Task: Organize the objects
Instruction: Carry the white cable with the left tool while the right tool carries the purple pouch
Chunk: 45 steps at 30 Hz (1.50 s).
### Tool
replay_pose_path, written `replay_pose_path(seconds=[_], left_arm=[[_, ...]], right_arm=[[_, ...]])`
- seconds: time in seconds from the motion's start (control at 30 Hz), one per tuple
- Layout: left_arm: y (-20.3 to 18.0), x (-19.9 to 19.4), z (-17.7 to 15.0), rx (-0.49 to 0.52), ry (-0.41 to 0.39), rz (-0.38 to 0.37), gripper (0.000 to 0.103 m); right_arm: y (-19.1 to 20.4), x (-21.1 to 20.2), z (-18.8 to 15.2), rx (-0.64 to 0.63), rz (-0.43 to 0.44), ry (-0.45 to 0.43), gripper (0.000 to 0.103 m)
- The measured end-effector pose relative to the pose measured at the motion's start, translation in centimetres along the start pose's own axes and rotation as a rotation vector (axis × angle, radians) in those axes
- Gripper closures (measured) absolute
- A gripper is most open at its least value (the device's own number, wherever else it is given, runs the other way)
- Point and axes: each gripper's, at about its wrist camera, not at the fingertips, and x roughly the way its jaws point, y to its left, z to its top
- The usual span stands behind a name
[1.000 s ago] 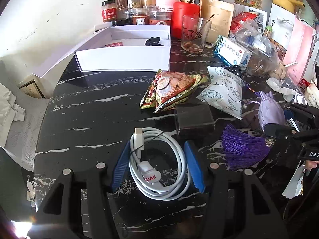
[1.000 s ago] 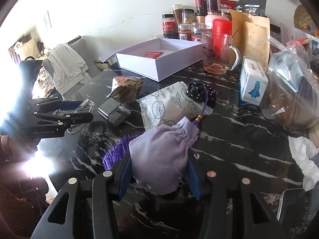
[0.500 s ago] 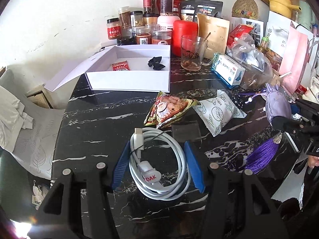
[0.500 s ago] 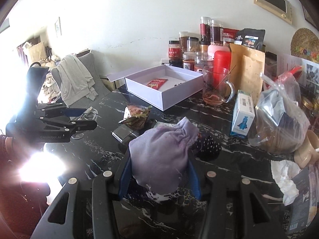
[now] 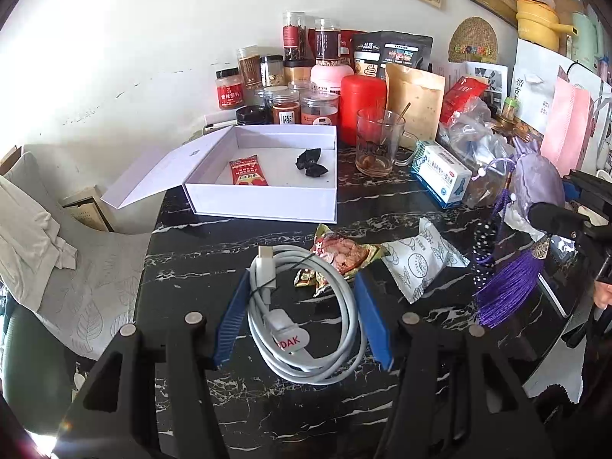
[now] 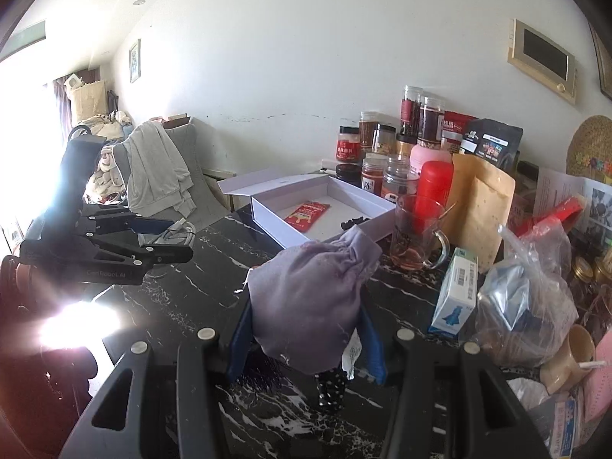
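My left gripper (image 5: pixel 302 306) is shut on a coiled white cable (image 5: pixel 306 317) and holds it above the black marble table (image 5: pixel 214 252). My right gripper (image 6: pixel 306 329) is shut on a lilac drawstring pouch (image 6: pixel 310 298) and holds it in the air; its purple tassel (image 5: pixel 505 290) and dotted band hang below in the left wrist view. An open white box (image 5: pixel 267 179) stands at the back with a red sachet (image 5: pixel 248 172) and a black piece (image 5: pixel 310 162) inside. The box also shows in the right wrist view (image 6: pixel 325 214).
A snack packet (image 5: pixel 340 256) and a white patterned sachet (image 5: pixel 420 264) lie on the table. Spice jars (image 5: pixel 287 88), a red canister (image 5: pixel 363 107), a glass mug (image 5: pixel 376 147), a medicine carton (image 5: pixel 443 176) and bags crowd the back and right. A cloth-draped chair (image 5: pixel 57 252) stands left.
Both grippers have risen with their loads. The pouch and its tassel have come up off the table. The views now look down on the white box from higher up.
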Motion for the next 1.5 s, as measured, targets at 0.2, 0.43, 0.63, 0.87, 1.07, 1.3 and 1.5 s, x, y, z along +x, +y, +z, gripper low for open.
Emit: replay_pose_path(seconds=[0.2,0.43,0.63,0.87,1.07,1.3,1.5], left_arm=[[1.1,-0.4,1.7,-0.008,-0.02,0.009,0.049],[2.9,-0.4,3.7,-0.022,-0.045,0.027,0.049],[4.3,0.8,5.4,-0.03,-0.047,0.044,0.049],[5.5,3.1,7.2,-0.034,-0.033,0.049,0.049],[6.2,5.6,8.8,-0.03,-0.02,0.048,0.049],[7.0,8.8,10.4,-0.021,0.002,0.041,0.049],[7.0,11.7,11.8,0.0,0.024,0.034,0.049]], right_arm=[[-0.1,0.5,2.2,-0.021,0.008,-0.032,0.053],[-0.4,1.8,4.2,-0.042,0.023,-0.047,0.053],[-0.8,3.6,5.5,-0.05,0.038,-0.046,0.053],[-1.2,6.7,6.6,-0.051,0.071,-0.024,0.053],[-1.9,9.3,7.4,-0.048,0.085,-0.007,0.053],[-2.9,12.3,7.9,-0.034,0.104,0.019,0.053],[-4.1,15.1,8.5,-0.005,0.122,0.041,0.053]])
